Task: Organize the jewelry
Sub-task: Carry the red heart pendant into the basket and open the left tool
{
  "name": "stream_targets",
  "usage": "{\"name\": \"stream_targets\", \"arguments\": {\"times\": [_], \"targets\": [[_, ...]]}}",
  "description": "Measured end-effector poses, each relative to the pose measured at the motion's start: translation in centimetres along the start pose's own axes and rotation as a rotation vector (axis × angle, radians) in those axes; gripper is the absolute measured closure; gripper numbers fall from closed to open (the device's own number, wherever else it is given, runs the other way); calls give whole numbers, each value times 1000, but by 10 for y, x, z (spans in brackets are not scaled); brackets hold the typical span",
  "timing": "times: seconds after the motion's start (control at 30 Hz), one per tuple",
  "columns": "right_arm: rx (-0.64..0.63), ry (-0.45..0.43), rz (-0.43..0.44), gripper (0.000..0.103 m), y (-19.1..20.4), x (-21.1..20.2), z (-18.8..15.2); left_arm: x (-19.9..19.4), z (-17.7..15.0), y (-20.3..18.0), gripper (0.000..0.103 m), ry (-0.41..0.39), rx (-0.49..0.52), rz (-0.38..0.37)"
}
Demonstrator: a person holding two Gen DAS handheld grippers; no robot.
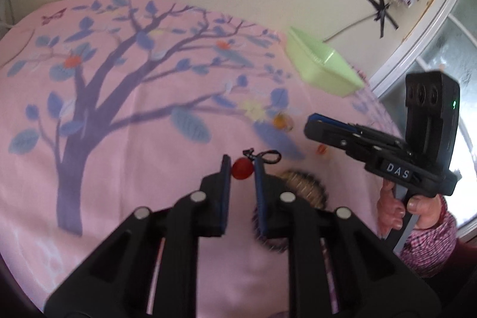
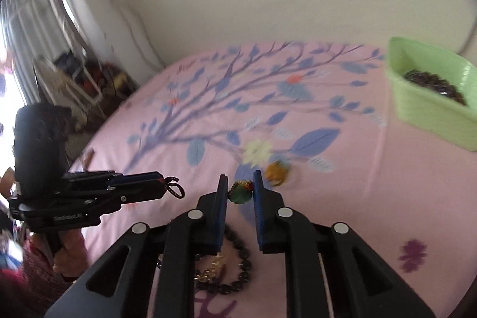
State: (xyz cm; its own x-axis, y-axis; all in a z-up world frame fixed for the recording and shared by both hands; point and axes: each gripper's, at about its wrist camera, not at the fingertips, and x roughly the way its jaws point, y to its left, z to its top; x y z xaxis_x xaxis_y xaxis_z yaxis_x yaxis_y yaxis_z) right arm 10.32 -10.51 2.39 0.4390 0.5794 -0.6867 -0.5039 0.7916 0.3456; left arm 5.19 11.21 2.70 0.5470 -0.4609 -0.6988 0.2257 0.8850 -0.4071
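Observation:
My left gripper [image 1: 242,169] is shut on a red bead pendant [image 1: 242,169] with a black cord loop [image 1: 268,156], held above the pink sheet. It also shows in the right wrist view [image 2: 162,185], with the cord loop [image 2: 176,190] hanging out at its tip. My right gripper [image 2: 241,189] is shut on a green, red and yellow bead piece [image 2: 241,192]. It appears in the left wrist view [image 1: 310,125] at the right. A dark bead bracelet [image 2: 238,264] lies below my right gripper. A yellow bead item [image 2: 276,171] lies just beyond it.
A light green plastic box [image 2: 429,112] with dark beads inside [image 2: 432,84] stands at the far right of the bed; it also shows in the left wrist view [image 1: 323,64]. A round woven piece [image 1: 301,184] lies under my left gripper. The pink tree-print sheet [image 1: 134,139] covers the bed.

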Motion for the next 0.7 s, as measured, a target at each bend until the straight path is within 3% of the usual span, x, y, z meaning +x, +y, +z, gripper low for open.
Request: {"name": "stream_targets", "arguments": {"times": [0.23,0.47,0.6,0.7], "targets": [[106,-154,-107,103,-67,-63,25,24,58,-54,88,-5,91,-70],[215,-262,-216,103,-141,-106,49,83,127,-132,88,9,187,-122],[268,-271,-210,103,-173,-106,56,122,149,-154,88,52,197,-101],[325,-279,-148,103,-192,-101,56,151,158,-162,88,91,200,-44]]}}
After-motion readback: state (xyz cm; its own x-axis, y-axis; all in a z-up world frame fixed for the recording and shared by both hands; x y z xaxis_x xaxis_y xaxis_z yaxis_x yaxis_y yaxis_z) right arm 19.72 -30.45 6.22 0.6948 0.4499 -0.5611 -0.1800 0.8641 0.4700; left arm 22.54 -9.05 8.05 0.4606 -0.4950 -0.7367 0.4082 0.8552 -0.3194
